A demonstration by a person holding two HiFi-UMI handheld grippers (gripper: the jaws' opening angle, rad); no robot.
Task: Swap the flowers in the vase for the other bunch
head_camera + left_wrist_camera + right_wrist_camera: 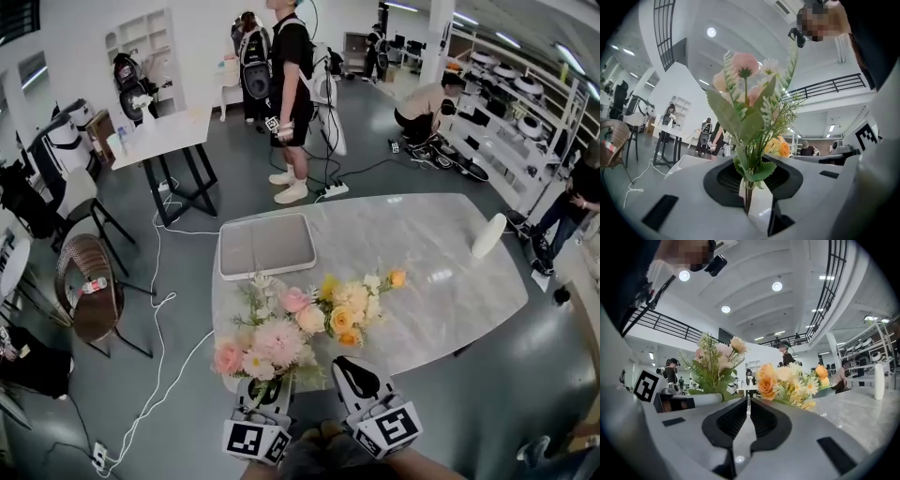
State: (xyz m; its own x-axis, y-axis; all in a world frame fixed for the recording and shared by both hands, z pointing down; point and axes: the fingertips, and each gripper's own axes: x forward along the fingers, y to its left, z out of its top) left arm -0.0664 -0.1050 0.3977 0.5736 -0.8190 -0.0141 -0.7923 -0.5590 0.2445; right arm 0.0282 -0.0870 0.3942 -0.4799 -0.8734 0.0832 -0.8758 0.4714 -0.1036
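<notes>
My left gripper (266,390) is shut on the green stems of a pink and white bunch (267,342), which stands upright over the table's near edge. In the left gripper view the stems (749,197) sit pinched between the pads, with the blooms (745,65) above. The yellow and orange bunch (354,305) lies on the marble table just ahead of my right gripper (350,368). That gripper (748,401) is shut, and nothing shows between its pads; the orange bunch (787,378) is beyond its tips. A white vase (489,234) stands empty at the table's far right (879,380).
A grey tray (267,246) lies on the marble table (441,281) behind the flowers. A wicker chair (89,286) and white cables (159,309) are on the floor to the left. People stand beyond the table, one near its far edge (292,94).
</notes>
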